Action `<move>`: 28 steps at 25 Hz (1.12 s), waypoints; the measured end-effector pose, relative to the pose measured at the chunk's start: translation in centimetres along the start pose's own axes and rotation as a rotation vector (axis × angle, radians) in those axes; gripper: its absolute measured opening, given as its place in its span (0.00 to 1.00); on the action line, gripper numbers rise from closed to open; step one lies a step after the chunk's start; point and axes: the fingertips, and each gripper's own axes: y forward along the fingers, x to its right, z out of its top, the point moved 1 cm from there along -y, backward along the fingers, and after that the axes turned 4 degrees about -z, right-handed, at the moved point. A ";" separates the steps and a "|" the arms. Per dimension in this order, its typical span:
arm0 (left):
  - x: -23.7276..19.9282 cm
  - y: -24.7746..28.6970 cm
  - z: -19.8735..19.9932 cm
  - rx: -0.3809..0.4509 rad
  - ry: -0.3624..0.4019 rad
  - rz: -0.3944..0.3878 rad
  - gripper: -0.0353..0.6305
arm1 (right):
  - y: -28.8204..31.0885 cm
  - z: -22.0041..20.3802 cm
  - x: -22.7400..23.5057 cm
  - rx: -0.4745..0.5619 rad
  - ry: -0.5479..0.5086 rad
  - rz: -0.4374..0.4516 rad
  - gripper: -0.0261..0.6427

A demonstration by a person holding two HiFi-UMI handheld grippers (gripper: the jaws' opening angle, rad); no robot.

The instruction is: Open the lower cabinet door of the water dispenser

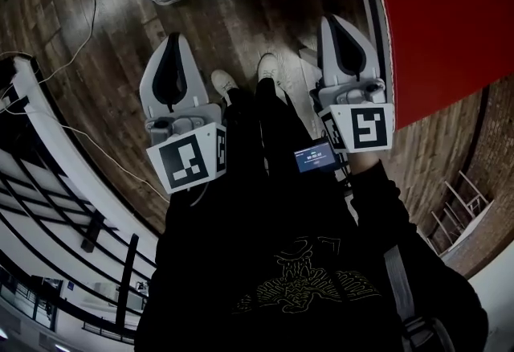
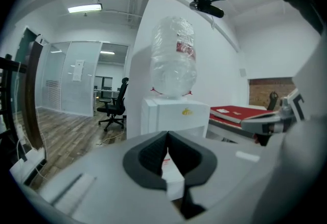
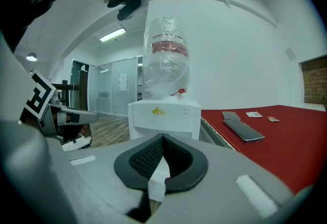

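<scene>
Left gripper (image 2: 167,138) and right gripper (image 3: 163,140) are both pointing, jaws pressed together and empty, at the white water dispenser (image 3: 163,115) ahead, beside the red table (image 3: 265,156). Its lower cabinet door is lying out of sight; probably a light, stiff hinged panel, best pulled at its free edge.

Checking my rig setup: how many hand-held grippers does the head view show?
2. The left hand-held gripper is at the left over the wood floor; the right hand-held gripper is at the right, beside the red table. None seems hidden.
</scene>
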 end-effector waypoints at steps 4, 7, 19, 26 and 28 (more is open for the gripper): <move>0.4 1.3 -1.6 -0.011 0.009 0.011 0.06 | 1.1 -1.4 1.3 -0.013 0.001 -0.010 0.04; 0.5 2.1 -3.0 -0.019 0.009 0.015 0.06 | 2.2 -2.4 2.0 -0.017 -0.003 -0.015 0.04; 0.3 2.8 -6.3 -0.036 0.003 0.046 0.06 | 3.5 -5.5 2.2 -0.024 0.001 -0.002 0.04; 0.3 3.2 -7.6 -0.039 0.001 0.067 0.06 | 4.2 -7.2 2.7 -0.028 0.009 0.006 0.04; 0.4 3.1 -8.0 -0.045 0.001 0.069 0.06 | 4.2 -7.5 2.7 -0.032 0.005 0.009 0.04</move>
